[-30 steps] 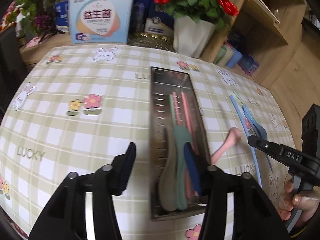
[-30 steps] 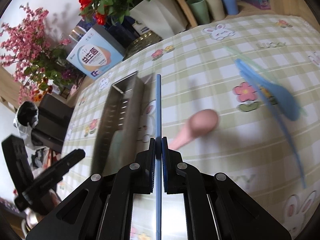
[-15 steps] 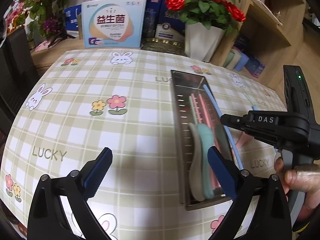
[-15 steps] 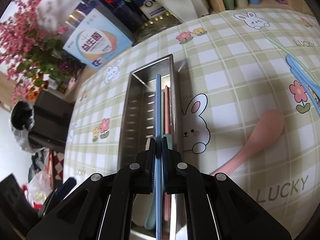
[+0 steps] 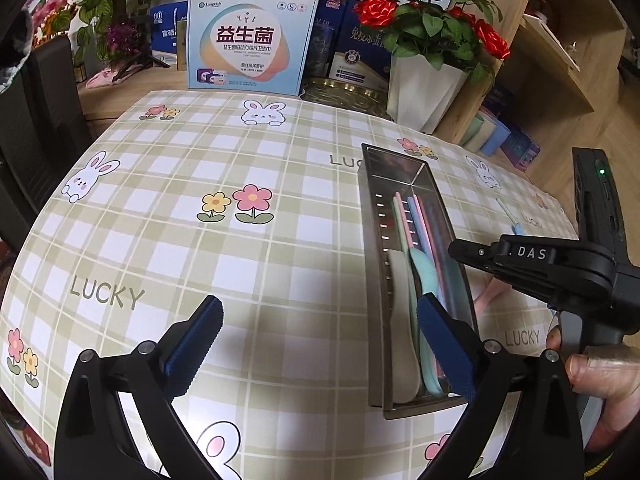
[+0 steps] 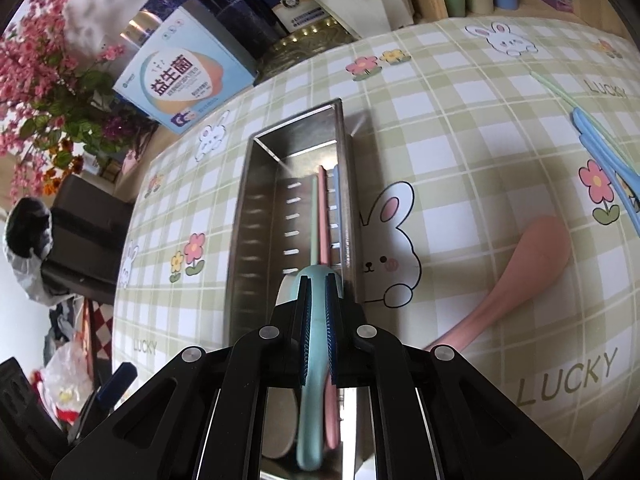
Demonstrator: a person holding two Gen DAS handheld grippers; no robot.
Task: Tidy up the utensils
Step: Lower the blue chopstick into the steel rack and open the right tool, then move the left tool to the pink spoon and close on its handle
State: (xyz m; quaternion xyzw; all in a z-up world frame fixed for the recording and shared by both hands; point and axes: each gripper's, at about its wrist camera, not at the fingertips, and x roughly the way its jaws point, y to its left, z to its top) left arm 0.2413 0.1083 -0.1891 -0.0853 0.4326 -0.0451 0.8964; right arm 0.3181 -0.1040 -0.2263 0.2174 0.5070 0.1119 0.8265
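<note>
The right gripper (image 6: 317, 280) hovers over the steel tray (image 6: 256, 216), fingers slightly parted around nothing; the left gripper (image 5: 316, 320) hangs spread wide, empty, above the tablecloth (image 5: 200, 256).

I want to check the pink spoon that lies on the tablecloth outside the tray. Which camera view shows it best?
The right wrist view: the pink spoon lies in full sight beside the metal tray, bowl and most of the handle visible. In the left wrist view only a pink sliver shows behind the right gripper.
</note>
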